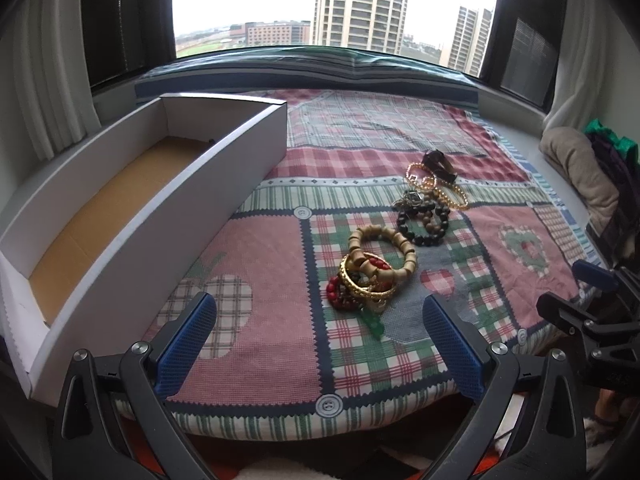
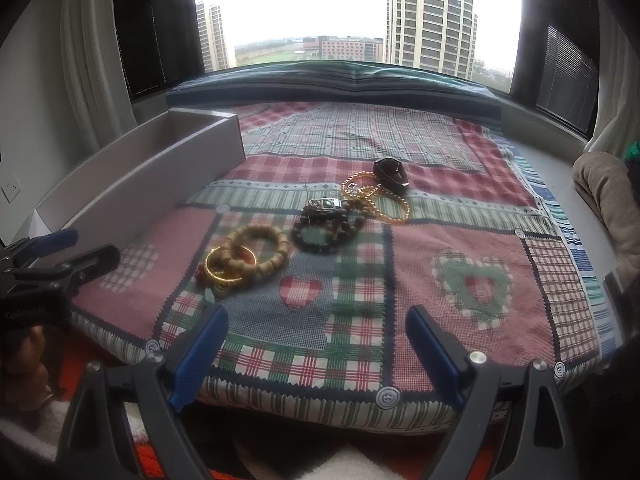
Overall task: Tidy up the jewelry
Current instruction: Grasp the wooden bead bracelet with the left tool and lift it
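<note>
A pile of bracelets lies on the patchwork quilt [image 1: 256,264]: a tan wooden bead bracelet [image 1: 384,254], a gold bangle [image 1: 366,286] and red beads [image 1: 340,298]. Behind them lie dark bead bracelets [image 1: 424,224], gold chains [image 1: 440,188] and a dark brown band [image 1: 440,164]. A long white box [image 1: 160,216] with a brown floor stands open at the left. My left gripper [image 1: 320,336] is open and empty, just short of the pile. My right gripper [image 2: 316,344] is open and empty; the pile [image 2: 248,256] lies ahead to its left, the box [image 2: 160,172] beyond.
The quilt [image 2: 400,264] covers a window-seat cushion below a large window. A beige folded cloth [image 1: 580,172] lies at the right end. The right gripper's body [image 1: 592,320] shows at the right edge of the left wrist view; the left gripper's body [image 2: 48,264] shows at the left of the right wrist view.
</note>
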Action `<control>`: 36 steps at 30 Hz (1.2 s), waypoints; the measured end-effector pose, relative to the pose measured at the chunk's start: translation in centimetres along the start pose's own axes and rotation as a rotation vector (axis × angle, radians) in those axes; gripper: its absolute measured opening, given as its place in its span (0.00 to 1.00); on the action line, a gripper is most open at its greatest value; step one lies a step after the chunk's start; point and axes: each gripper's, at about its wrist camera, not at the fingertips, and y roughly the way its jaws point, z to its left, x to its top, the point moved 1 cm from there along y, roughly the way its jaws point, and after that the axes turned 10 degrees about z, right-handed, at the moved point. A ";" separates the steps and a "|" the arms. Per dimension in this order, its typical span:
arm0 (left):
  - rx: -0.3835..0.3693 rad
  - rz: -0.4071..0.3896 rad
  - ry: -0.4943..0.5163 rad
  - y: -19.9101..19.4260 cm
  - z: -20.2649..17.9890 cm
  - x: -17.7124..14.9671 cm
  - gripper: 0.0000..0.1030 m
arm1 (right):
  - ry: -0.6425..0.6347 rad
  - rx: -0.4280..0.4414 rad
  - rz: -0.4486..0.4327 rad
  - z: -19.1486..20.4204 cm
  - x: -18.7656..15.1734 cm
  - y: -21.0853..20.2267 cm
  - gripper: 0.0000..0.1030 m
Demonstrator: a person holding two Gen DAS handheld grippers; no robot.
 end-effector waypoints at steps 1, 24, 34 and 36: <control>-0.006 0.009 -0.001 0.2 0.0 0.2 1.00 | 0.000 -0.003 0.002 -0.1 0.0 0.0 0.89; -0.119 0.577 0.093 19.0 -4.3 9.6 0.57 | 0.040 -0.006 0.004 -1.5 -0.7 0.2 0.89; -0.163 0.510 0.008 17.3 -3.5 11.1 0.12 | 0.068 0.001 0.020 -2.1 -0.9 0.9 0.89; -0.193 0.485 -0.030 16.0 -2.4 11.2 0.12 | 0.062 0.011 0.017 -2.0 -1.0 0.8 0.89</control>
